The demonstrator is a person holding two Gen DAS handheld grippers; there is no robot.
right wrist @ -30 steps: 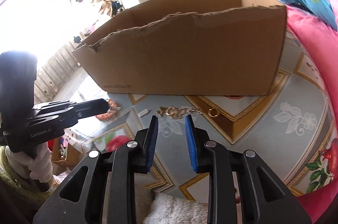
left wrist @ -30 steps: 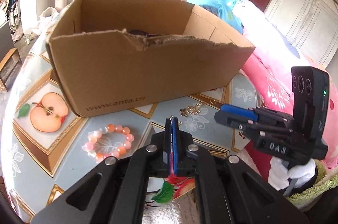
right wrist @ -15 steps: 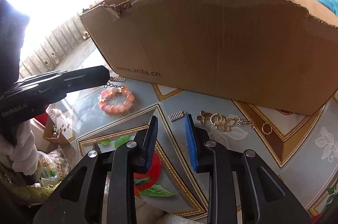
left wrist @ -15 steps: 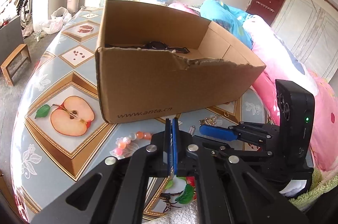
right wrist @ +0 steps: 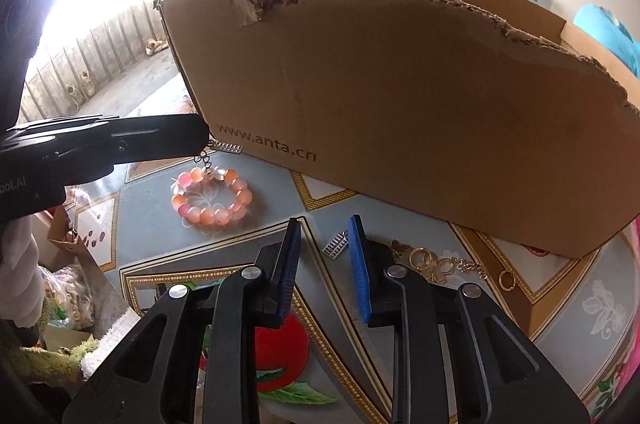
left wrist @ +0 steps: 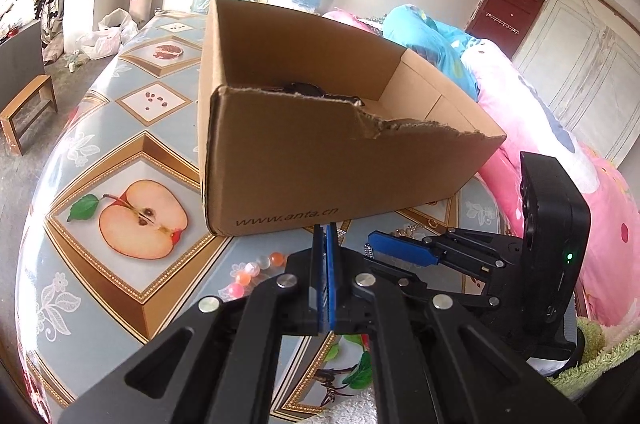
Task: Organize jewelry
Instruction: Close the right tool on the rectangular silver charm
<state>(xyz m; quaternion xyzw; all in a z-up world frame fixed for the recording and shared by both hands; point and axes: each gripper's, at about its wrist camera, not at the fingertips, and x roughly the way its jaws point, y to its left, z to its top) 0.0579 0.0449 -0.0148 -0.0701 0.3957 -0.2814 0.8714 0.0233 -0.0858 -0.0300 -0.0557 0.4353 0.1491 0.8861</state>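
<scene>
It is bright day. In my right view, sun pours in at ten o'clock and washes that corner white. The cardboard box [right wrist: 420, 96] faces me dark, in shade. My pictures bend round at the edges, with black corners. Near things look sharp.

Cardboard box [right wrist: 420, 96] walling off the far side of the desk [left wrist: 100, 128], bead bracelet [right wrist: 214, 198], silver clip [right wrist: 336, 244] and gold chain [right wrist: 436, 264] strewn along its near wall, bare desk left of the box, box top open above a torn rim
</scene>
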